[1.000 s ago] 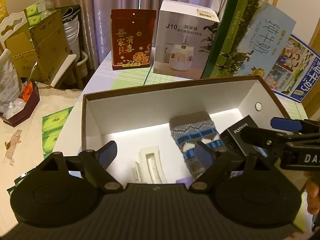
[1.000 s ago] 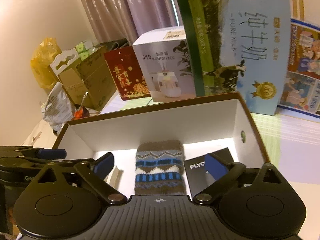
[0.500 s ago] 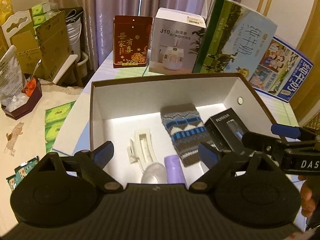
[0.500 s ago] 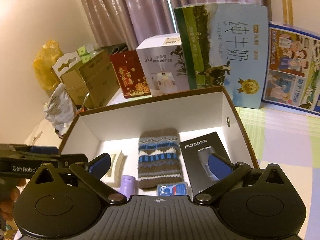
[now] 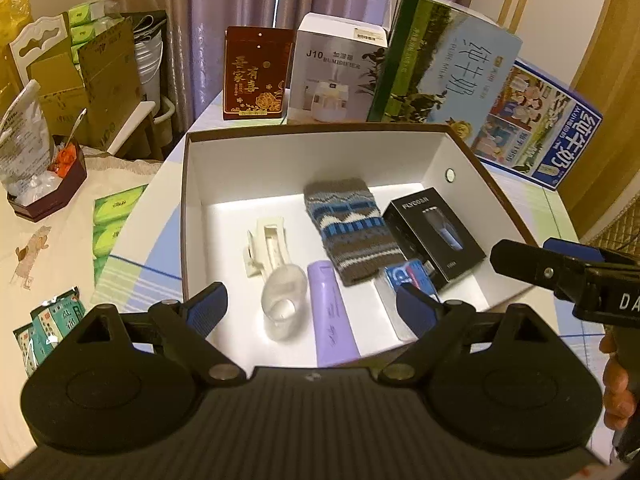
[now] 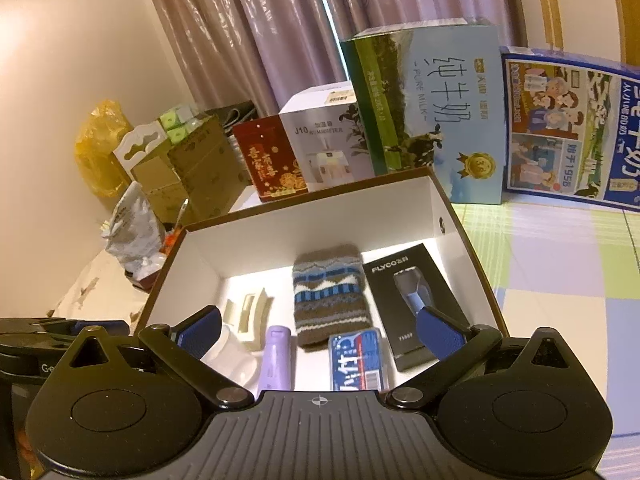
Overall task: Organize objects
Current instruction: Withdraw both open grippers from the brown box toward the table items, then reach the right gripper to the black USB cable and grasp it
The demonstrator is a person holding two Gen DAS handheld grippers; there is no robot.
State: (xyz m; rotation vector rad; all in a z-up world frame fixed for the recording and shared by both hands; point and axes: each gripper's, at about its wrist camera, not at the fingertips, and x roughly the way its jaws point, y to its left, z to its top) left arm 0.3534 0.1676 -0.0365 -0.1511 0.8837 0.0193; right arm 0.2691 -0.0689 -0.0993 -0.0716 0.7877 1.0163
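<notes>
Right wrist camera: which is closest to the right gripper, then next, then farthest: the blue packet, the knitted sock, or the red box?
1. blue packet, near end of the open box, between the right gripper's fingers.
2. knitted sock, just beyond it, mid-box.
3. red box, outside, near the curtain.

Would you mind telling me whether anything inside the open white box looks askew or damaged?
Nothing looks damaged or spilled. The knitted grey-and-blue pouch, black shaver carton, lilac tube, cream hair claw and clear plastic cup lie loosely on the white box's floor, each at its own angle.
</notes>
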